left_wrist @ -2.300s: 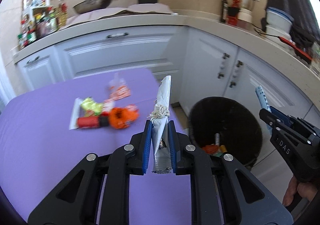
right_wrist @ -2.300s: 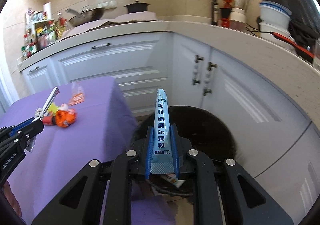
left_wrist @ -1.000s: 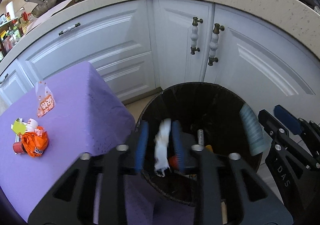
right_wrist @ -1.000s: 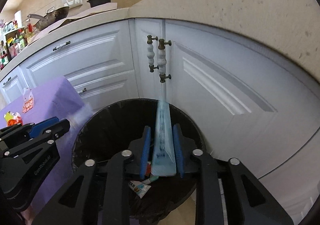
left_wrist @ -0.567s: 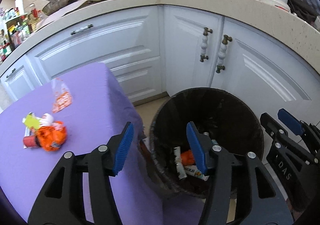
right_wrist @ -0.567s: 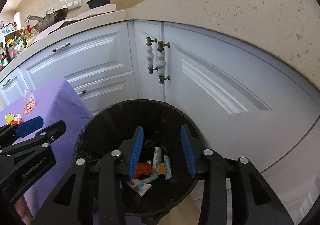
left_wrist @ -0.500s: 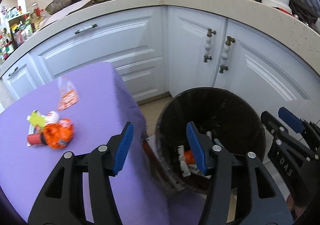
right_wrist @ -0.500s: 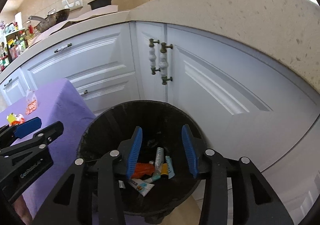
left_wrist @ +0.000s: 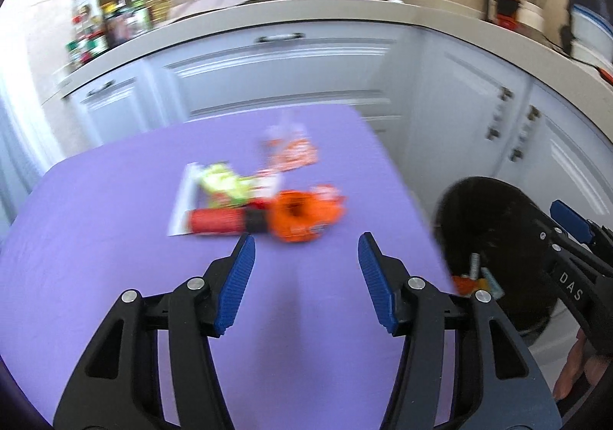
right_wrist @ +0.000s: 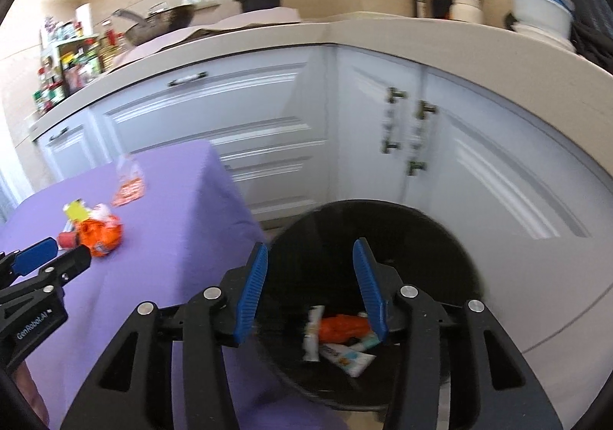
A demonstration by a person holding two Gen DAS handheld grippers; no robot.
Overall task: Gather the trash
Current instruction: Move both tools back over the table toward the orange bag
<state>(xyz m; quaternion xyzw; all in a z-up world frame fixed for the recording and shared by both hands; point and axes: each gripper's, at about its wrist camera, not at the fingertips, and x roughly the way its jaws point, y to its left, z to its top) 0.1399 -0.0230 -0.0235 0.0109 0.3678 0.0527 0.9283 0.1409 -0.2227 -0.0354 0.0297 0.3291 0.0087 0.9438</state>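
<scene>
Left wrist view: the left gripper (left_wrist: 304,277), fingers half apart and empty, faces the trash pile (left_wrist: 264,206) just ahead on the purple table (left_wrist: 95,257), its red tube (left_wrist: 216,221) lying crosswise.

Right wrist view: the right gripper (right_wrist: 310,284), opening and empty, hangs over the black bin (right_wrist: 452,238), farther from the pile.
</scene>
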